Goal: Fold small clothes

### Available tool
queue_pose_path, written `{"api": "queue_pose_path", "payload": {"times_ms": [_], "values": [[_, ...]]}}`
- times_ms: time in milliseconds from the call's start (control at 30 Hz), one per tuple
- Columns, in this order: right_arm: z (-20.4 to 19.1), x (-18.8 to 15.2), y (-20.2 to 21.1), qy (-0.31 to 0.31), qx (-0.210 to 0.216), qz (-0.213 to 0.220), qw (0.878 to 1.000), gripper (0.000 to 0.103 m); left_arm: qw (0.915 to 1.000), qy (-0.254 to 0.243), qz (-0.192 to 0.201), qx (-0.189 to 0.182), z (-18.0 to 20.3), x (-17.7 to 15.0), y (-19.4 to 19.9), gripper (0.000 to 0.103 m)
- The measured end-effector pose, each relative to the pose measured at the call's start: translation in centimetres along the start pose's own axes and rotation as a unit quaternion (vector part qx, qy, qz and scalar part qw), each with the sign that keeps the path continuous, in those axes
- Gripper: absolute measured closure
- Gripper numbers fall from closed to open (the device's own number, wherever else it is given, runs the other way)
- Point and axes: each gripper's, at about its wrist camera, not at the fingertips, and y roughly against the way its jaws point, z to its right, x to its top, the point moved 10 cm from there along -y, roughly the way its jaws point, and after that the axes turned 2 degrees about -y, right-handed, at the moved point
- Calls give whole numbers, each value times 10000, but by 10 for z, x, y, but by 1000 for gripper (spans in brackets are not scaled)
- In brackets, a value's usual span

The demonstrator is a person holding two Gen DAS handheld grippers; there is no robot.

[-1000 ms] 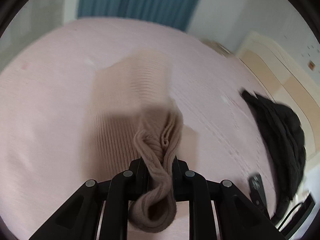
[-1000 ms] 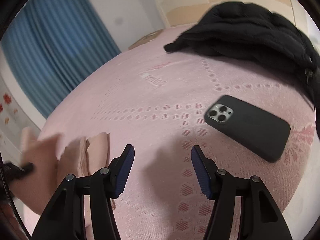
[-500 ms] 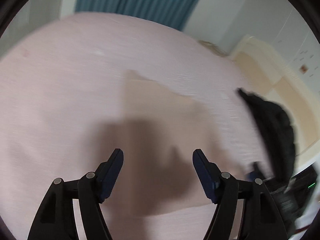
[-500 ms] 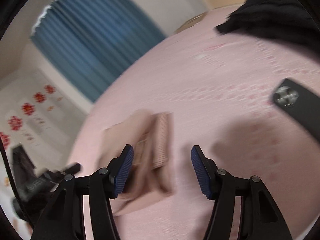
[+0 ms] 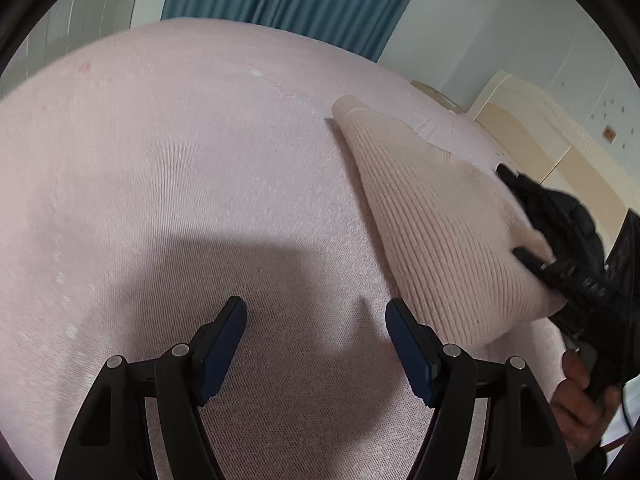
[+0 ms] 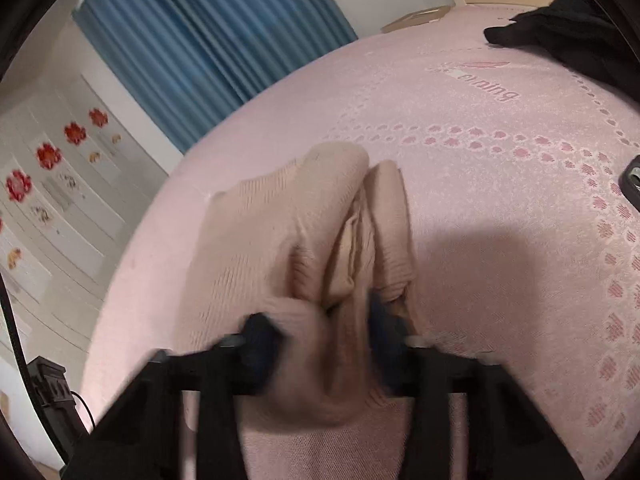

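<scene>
pink patterned bed (image 6: 500, 240), beige ribbed knit garment (image 6: 280, 232), black clothing (image 6: 568, 36), dark phone (image 6: 632, 178)

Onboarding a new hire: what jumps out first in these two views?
The beige ribbed knit garment, bunched on the pink bedspread, with the right gripper just closing on its folds. The left gripper hangs open over bare bedspread. Behind, a blue curtain.

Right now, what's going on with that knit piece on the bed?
A person is folding a beige knit garment on the pink bedspread with handheld tongs. The right tongs have just been closing, with a bunched fold of the knit between their blurred pads. The left tongs stand open and empty over bare bedspread, the garment off to their right. A black garment and a phone lie aside.
</scene>
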Motion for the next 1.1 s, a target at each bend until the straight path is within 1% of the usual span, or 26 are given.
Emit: {"api": "queue_pose_path", "payload": {"times_ms": [67, 100, 167, 200, 233, 267, 300, 333, 367, 400, 433, 467, 500, 567, 600, 633, 733, 767, 800, 867, 933, 1033, 1067, 1100], "values": [[-4, 2, 4, 181, -90, 220, 9996, 82, 9996, 132, 57, -231, 2, 7, 4, 32], [-7, 4, 10, 305, -52, 342, 9989, 85, 9992, 190, 78, -355, 3, 9, 6, 32], [-16, 13, 29, 431, 298, 737, 9959, 91, 9988, 315, 103, -366, -1, 10, 2, 32], [-19, 16, 40, 415, 483, 909, 9938, 92, 9986, 381, 88, -365, -2, 9, 0, 32], [-18, 19, 49, 407, 532, 1046, 9923, 92, 9982, 440, 80, -395, -3, 10, -1, 32], [-11, 19, 49, 412, 294, 1050, 9932, 92, 9977, 512, 93, -439, -4, 11, 0, 32], [-4, 18, 42, 398, -2, 943, 9948, 92, 9974, 543, 111, -458, -8, 11, 0, 32], [10, 12, 29, 302, -370, 695, 9964, 92, 9973, 558, 135, -463, -9, 12, 0, 32], [23, 4, 16, 112, -594, 371, 9975, 91, 9973, 557, 162, -451, -9, 14, 1, 32], [33, -4, 6, -105, -622, 64, 9980, 87, 9974, 545, 191, -426, -9, 15, 0, 32], [35, -4, 4, -202, -569, -1, 9982, 84, 9976, 530, 220, -397, -9, 16, 1, 32], [35, 0, 8, -221, -542, 56, 9983, 73, 9977, 517, 255, -367, -10, 17, 2, 32], [33, 5, 12, -180, -548, 158, 9982, 53, 9977, 506, 288, -350, -11, 19, 3, 32], [28, 20, 13, -48, -593, 262, 9979, 36, 9979, 464, 322, -330, -12, 20, 4, 32], [26, 26, 9, -13, -568, 225, 9981, 36, 9981, 417, 335, -312, -12, 21, 5, 32], [23, 31, 2, 12, -523, 97, 9986, 36, 9982, 370, 363, -289, -14, 21, 8, 32], [26, 39, -32, 57, -467, -424, 9980, 35, 9985, 226, 449, -215, -15, 27, 8, 32], [30, 41, -41, 48, -405, -566, 9976, 32, 9986, 191, 456, -186, -17, 28, 8, 32], [34, 42, -51, -62, -278, -699, 9971, 25, 9987, 167, 456, -179, -18, 31, 6, 32], [44, 39, -61, -436, -1, -892, 9951, 18, 9989, 111, 438, -147, -20, 33, 5, 32], [47, 40, -64, -582, 193, -898, 9941, 17, 9990, 93, 417, -139, -23, 33, 5, 32], [43, 33, -63, -304, 198, -897, 9953, 18, 9988, 196, 365, -248, -27, 33, 6, 32], [39, 28, -62, -306, 267, -930, 9948, 24, 9986, 227, 382, -293, -28, 34, 8, 32], [36, 27, -63, -373, 507, -1035, 9926, 45, 9983, 249, 423, -322, -29, 35, 10, 32]]}}
